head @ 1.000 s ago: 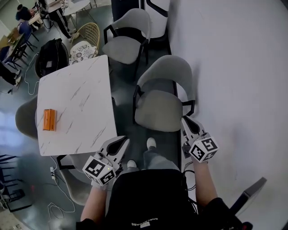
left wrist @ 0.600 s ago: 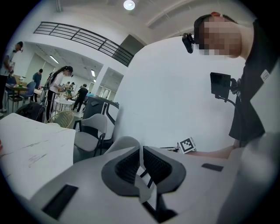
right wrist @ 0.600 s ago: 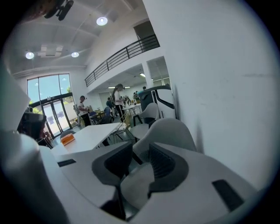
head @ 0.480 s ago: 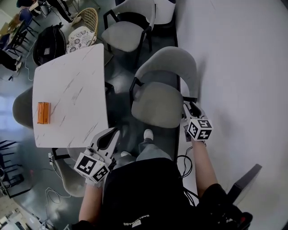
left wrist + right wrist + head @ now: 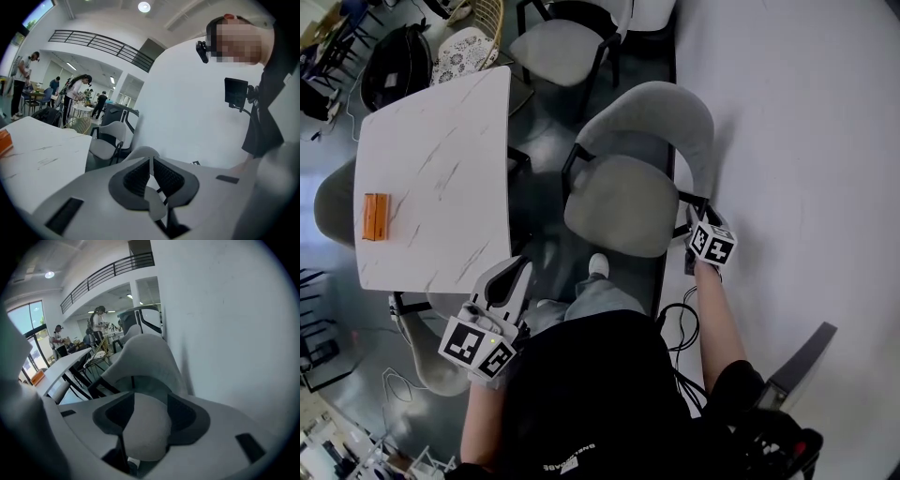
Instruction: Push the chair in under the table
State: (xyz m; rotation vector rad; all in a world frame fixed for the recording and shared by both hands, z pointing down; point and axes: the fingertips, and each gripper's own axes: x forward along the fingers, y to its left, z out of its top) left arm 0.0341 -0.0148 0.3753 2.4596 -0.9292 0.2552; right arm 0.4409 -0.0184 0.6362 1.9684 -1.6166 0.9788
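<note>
The grey padded chair with black arms stands between the white marble table and the wall, apart from the table's edge. My right gripper is low beside the chair's right arm, near the wall. Its jaws are opening; in the right gripper view the gripper frames the chair's seat and backrest, and the pads press on nothing. My left gripper is shut and empty near the table's front corner. In the left gripper view the closed tips point over the chair's backrest.
An orange box lies on the table's left side. A second grey chair stands beyond, a wicker chair and a black bag further left. The white wall runs along the right. Cables lie on the floor.
My right gripper has dropped down beside the chair's right arm and its jaws have spread apart. The left gripper has drifted a little down and left and stayed shut.
</note>
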